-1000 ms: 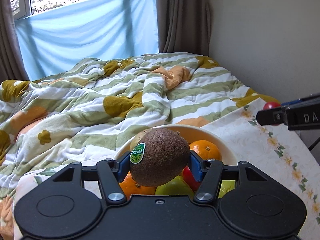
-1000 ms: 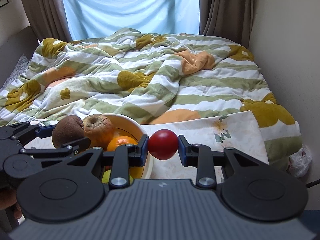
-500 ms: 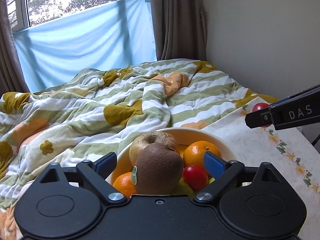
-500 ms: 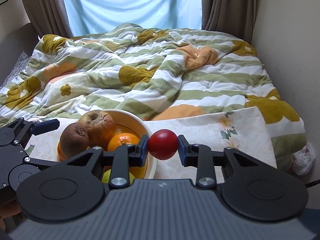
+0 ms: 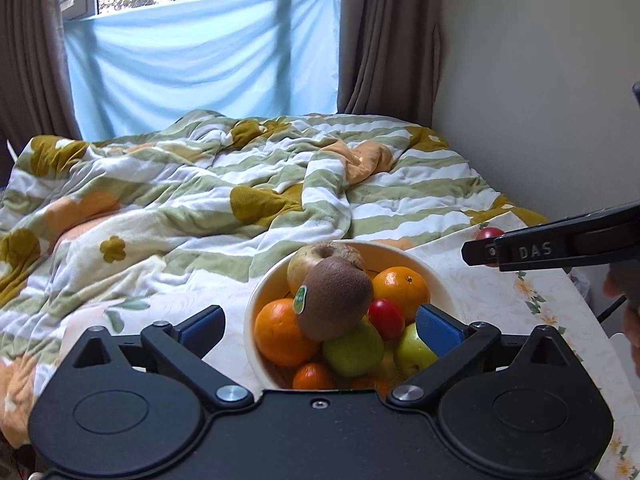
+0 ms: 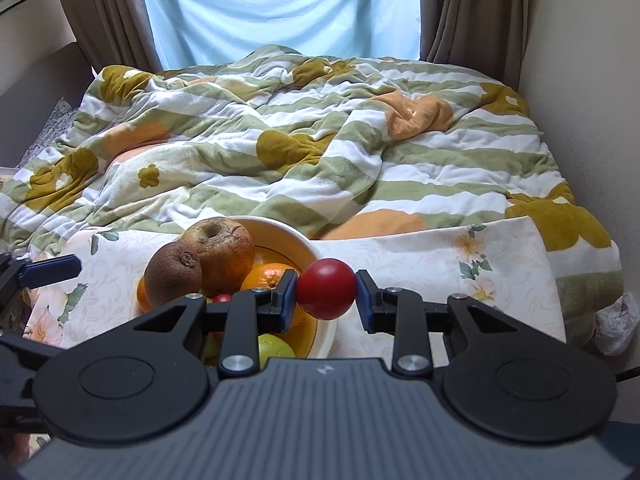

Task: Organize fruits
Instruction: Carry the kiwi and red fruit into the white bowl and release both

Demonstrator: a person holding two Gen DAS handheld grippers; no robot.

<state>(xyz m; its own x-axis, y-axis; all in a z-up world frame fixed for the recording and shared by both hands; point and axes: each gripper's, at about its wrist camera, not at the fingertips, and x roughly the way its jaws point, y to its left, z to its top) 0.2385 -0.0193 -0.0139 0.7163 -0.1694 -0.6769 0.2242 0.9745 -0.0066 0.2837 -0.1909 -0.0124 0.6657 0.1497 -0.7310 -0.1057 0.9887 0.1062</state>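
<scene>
A cream bowl (image 5: pixel 404 249) on the flowered cloth holds oranges (image 5: pixel 400 288), green apples (image 5: pixel 352 352), a wrinkled brown apple (image 5: pixel 316 258) and a small red fruit (image 5: pixel 386 318). A brown kiwi (image 5: pixel 334 300) with a green sticker lies on top of that pile. My left gripper (image 5: pixel 320 324) hovers just short of the bowl, its jaws opening wide, and neither pad touches the kiwi. My right gripper (image 6: pixel 326 294) is shut on a round red fruit (image 6: pixel 326 294), held just right of the bowl (image 6: pixel 280 226). In the left wrist view it enters from the right.
The table's flowered cloth (image 6: pixel 420 256) runs right of the bowl. Beyond lies a bed with a rumpled striped quilt (image 6: pixel 320 152). A wall stands close on the right, and a plastic bag (image 6: pixel 616 328) hangs off the table's right edge. A person's hand (image 5: pixel 632 320) shows at the far right.
My left gripper's jaws spread wide and let go of the kiwi, which now rests on the fruit in the bowl; the gripper drew back and up. The right gripper kept hold of the red fruit.
</scene>
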